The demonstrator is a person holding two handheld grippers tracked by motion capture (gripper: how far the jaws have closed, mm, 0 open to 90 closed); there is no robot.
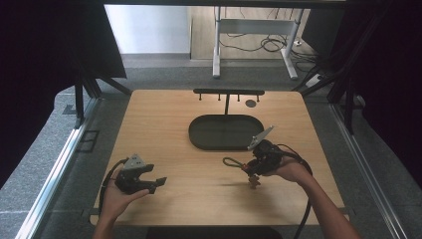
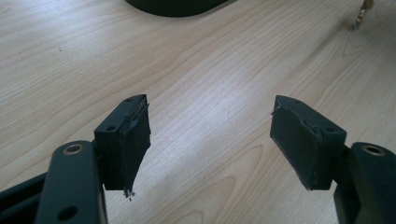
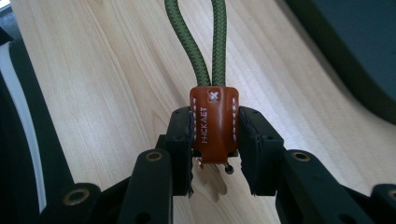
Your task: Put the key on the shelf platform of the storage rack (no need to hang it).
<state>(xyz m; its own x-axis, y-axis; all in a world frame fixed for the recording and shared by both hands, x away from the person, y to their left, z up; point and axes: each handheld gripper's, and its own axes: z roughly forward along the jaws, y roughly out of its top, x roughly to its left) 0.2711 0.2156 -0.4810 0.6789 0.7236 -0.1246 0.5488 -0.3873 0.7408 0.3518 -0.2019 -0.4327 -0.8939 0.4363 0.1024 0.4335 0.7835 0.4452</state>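
Right gripper (image 3: 215, 140): fingers pinch the brown leather tab (image 3: 213, 123) of a keychain from both sides. In the high view it sits at about 4 o'clock on the surface (image 1: 199, 194), raised off the wood.
Keychain: green braided cord loop (image 3: 198, 42) runs from the tab toward 12 o'clock in the right gripper view, its top cut off by the frame edge. In the high view the loop (image 1: 231, 162) sticks out toward 9 o'clock from the right gripper (image 1: 255, 168).
Metal part: small piece under the tab, mostly hidden behind the fingers; shape hard to make out. In the high view something small hangs below the gripper (image 1: 254, 182), too blurred to identify.
Tab text: stitched lettering, only partly legible.
Left gripper (image 2: 212, 140): fingers spread wide, nothing between them, bare wood beneath. In the high view it is at 7 o'clock (image 1: 158, 182), well apart from the keychain.
Tray (image 1: 196, 132): dark oval, centre of surface toward 12 o'clock, cut off in both gripper views.
Rack (image 1: 229, 92): black bar with pegs behind the tray; detail too small to tell.
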